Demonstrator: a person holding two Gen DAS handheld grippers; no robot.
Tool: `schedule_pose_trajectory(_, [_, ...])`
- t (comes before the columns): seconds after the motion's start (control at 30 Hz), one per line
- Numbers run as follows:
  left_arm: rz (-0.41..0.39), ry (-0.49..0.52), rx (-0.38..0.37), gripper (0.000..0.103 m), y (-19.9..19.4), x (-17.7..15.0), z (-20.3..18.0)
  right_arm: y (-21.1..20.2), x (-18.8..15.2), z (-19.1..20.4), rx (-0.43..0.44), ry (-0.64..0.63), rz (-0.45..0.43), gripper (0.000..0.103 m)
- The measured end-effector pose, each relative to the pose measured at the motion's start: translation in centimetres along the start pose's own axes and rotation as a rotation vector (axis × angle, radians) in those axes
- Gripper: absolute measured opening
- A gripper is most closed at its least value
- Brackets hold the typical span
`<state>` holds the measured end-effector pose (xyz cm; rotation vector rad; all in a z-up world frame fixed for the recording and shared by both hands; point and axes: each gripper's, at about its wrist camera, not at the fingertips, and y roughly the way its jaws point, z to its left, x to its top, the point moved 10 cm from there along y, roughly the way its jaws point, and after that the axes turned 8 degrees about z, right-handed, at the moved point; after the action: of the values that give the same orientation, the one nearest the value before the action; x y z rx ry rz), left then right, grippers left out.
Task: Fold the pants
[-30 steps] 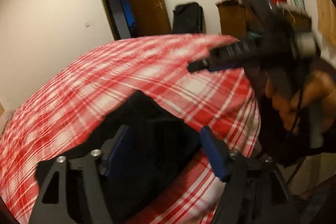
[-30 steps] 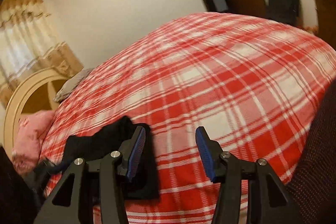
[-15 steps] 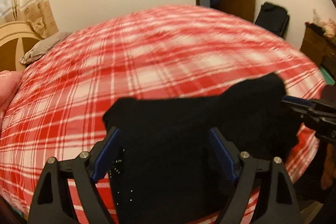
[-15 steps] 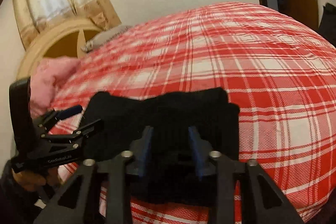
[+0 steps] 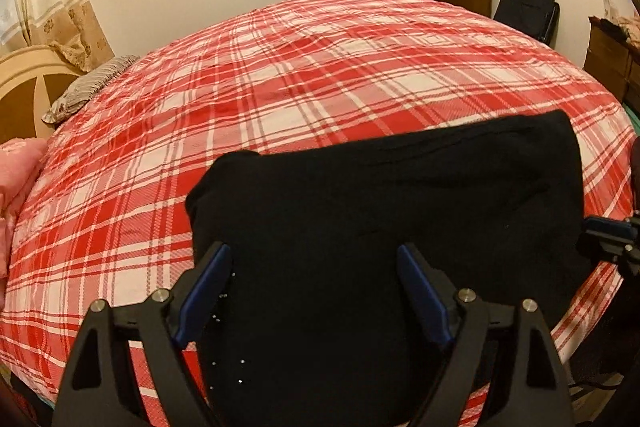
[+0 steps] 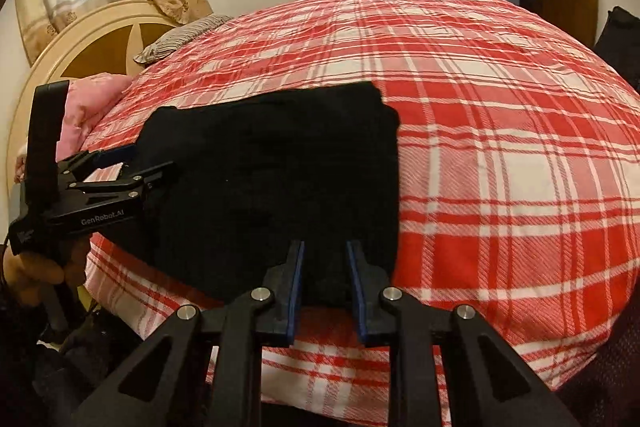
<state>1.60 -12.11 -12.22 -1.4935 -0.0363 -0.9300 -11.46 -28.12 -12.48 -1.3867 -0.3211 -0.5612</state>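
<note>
1. Pants – black, already folded to a compact rectangle, lying near the front edge of the bed w/ red plaid cover. Fabric reading as soft, limp, light, prob. thick in stacked layers; will be sagging if lifted by one corner, so best taking it at a folded edge w/ both tools, or pinching through all layers near a corner.
2. Bed is taking up most of both views; headboard, grey pillow and pink bedding sitting at the far left end, well apart from the pants.
3. Left gripper is hovering over the near-left part of the pants, jaws spread wide, gripping nothing.
4. Right gripper is sitting at the near edge of the pants, jaws narrowed w/ a gap showing; dark cloth lying between them, but whether it's pinched I can't tell.
5. Judging: fold looking about done, maybe one more fold or tidying left.
</note>
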Motion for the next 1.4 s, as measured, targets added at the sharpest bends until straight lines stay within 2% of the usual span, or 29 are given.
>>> schedule_pose_trajectory(0.1, [0.004, 0.004, -0.007, 0.088, 0.0, -0.2, 0.1, 0.0, -0.5, -1.0, -0.023, 0.011, 0.008, 0.023])
schedule_pose_trajectory(0.2, [0.014, -0.005, -0.02, 0.088, -0.4, -0.8, 0.8, -0.9, -0.6, -1.7, 0.015, 0.067, 0.014, 0.023])
schedule_pose_trajectory(0.3, [0.006, -0.033, -0.013, 0.088, -1.3, -1.2, 2.3, -2.8, 1.2, -1.8, -0.057, 0.031, -0.062, 0.023])
schedule_pose_trajectory(0.4, [-0.004, -0.103, -0.018, 0.089, -1.8, -1.1, 4.2, -4.1, 4.2, -1.3, -0.023, 0.048, -0.159, 0.026])
schedule_pose_trajectory(0.5, [0.006, -0.181, 0.004, 0.089, -1.3, -1.2, 6.2, -2.7, 6.9, 0.3, 0.005, 0.01, -0.175, 0.026])
schedule_pose_trajectory(0.6, [0.041, -0.24, 0.01, 0.089, -0.2, -2.1, 7.2, 0.2, 8.0, 1.2, 0.019, -0.001, -0.138, 0.026])
schedule_pose_trajectory(0.7, [0.075, -0.254, 0.009, 0.09, 1.1, -3.2, 7.4, 3.2, 8.3, 0.6, -0.019, 0.013, -0.103, 0.026])
schedule_pose_trajectory(0.83, [0.107, -0.271, -0.022, 0.095, 2.1, -4.1, 7.5, 3.0, 9.0, 0.3, -0.011, 0.031, -0.117, 0.026])
schedule_pose_trajectory(0.93, [0.118, -0.271, -0.049, 0.095, 1.5, -3.8, 7.6, 0.2, 9.1, -0.4, 0.04, 0.088, -0.184, 0.026])
schedule_pose_trajectory(0.97, [0.113, -0.27, -0.045, 0.095, 1.3, -3.6, 7.9, -1.0, 8.9, -1.0, 0.045, 0.114, -0.212, 0.034])
schedule_pose_trajectory(1.0, [0.095, -0.272, -0.036, 0.095, 0.8, -3.1, 8.3, -2.0, 8.5, -1.9, 0.051, 0.153, -0.231, 0.055])
schedule_pose_trajectory(1.07, [0.055, -0.276, -0.046, 0.096, 0.1, -2.3, 8.6, -3.0, 7.7, -3.3, 0.077, 0.222, -0.246, 0.076])
schedule_pose_trajectory(1.13, [0.015, -0.285, -0.08, 0.097, -0.4, -1.4, 8.5, -3.2, 6.6, -4.1, 0.128, 0.276, -0.234, 0.076])
schedule_pose_trajectory(1.2, [0.007, -0.284, -0.11, 0.097, -0.3, -0.7, 7.9, -2.6, 5.5, -4.2, 0.119, 0.281, -0.204, 0.076])
schedule_pose_trajectory(1.27, [0.021, -0.272, -0.128, 0.097, 0.3, -0.4, 6.9, -1.5, 4.8, -4.1, 0.094, 0.27, -0.182, 0.076])
schedule_pose_trajectory(1.4, [0.07, -0.265, -0.145, 0.097, 1.8, -1.1, 5.2, 0.7, 3.4, -3.5, 0.098, 0.278, -0.14, 0.076])
